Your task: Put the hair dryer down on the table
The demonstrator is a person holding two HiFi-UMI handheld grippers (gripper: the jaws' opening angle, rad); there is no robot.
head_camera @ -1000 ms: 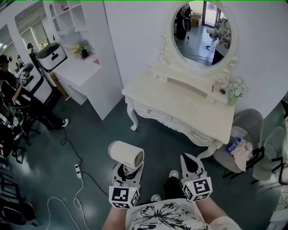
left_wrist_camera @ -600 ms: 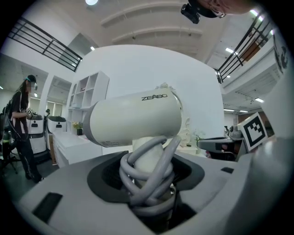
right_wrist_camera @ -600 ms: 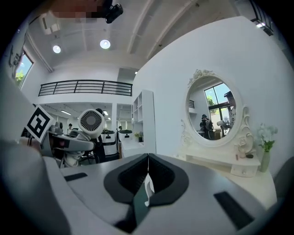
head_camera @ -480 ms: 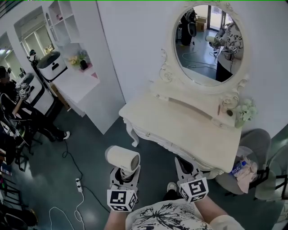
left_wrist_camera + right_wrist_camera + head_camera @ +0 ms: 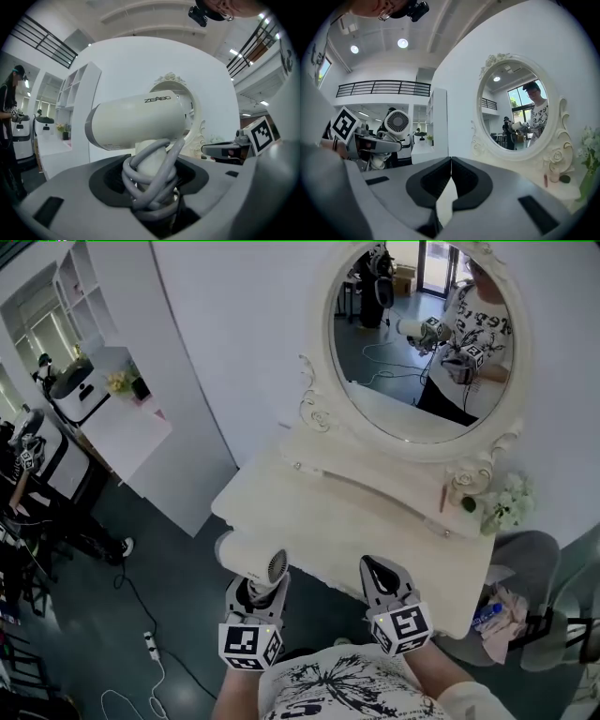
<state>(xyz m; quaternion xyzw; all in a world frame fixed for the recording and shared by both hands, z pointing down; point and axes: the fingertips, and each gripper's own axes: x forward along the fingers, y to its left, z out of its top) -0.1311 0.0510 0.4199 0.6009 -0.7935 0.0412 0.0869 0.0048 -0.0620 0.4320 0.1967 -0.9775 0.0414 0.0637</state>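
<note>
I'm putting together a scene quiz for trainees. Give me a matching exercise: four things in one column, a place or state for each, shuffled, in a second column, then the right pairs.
Things:
1. hair dryer
2. right gripper
3. flowers
4. mirror

Places or states:
A. at the right end of the table
B. oval, upright behind the table top
C. cord-wrapped handle clamped in the left gripper
D. tongs shut, nothing between them

Pairs: 1-C, 2-D, 3-A, 4-B
</note>
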